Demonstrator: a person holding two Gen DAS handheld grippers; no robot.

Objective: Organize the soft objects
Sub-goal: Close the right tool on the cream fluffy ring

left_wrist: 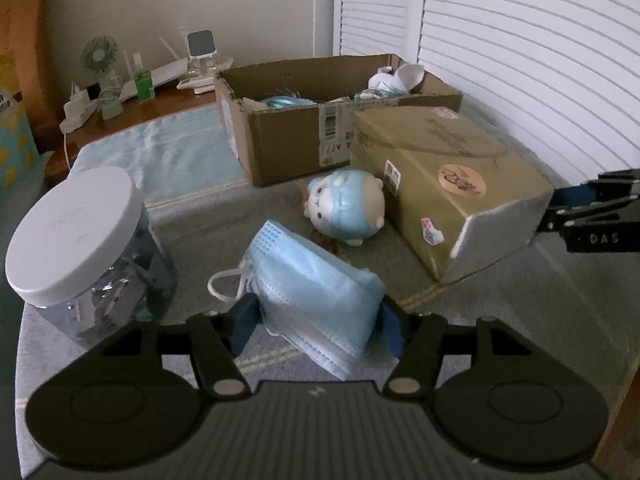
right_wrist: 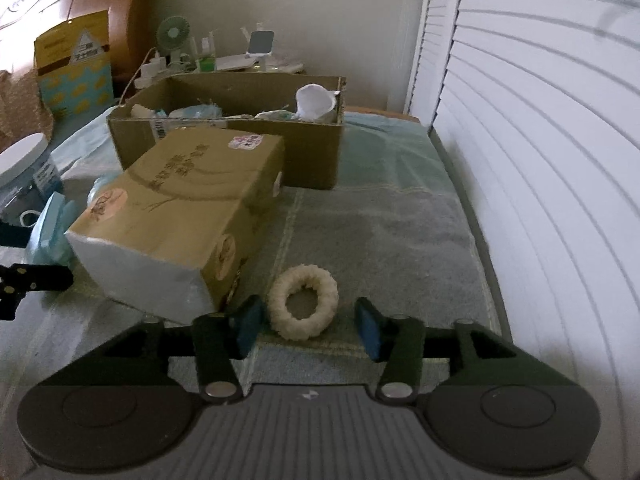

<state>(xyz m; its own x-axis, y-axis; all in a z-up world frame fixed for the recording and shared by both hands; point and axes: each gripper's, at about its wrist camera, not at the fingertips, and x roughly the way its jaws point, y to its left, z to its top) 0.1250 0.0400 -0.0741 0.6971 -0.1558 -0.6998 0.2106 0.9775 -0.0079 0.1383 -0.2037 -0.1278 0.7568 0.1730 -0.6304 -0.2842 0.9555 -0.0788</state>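
Observation:
My left gripper (left_wrist: 318,322) is shut on a stack of blue face masks (left_wrist: 312,280), held just above the towel. A round blue-and-white plush toy (left_wrist: 346,208) lies beyond it, against the gold box (left_wrist: 444,176). My right gripper (right_wrist: 308,326) is open, its blue pads on either side of a cream fluffy hair ring (right_wrist: 303,307) lying on the towel. The open cardboard box (right_wrist: 312,148) behind holds soft items, also seen in the left wrist view (left_wrist: 288,136). The masks show at the left edge of the right wrist view (right_wrist: 48,228).
A clear jar with a white lid (left_wrist: 76,236) stands at left. The gold box (right_wrist: 180,216) lies between the grippers. White louvered doors (right_wrist: 540,160) run along the right. A fan and chargers (left_wrist: 100,80) sit on the wooden stand behind.

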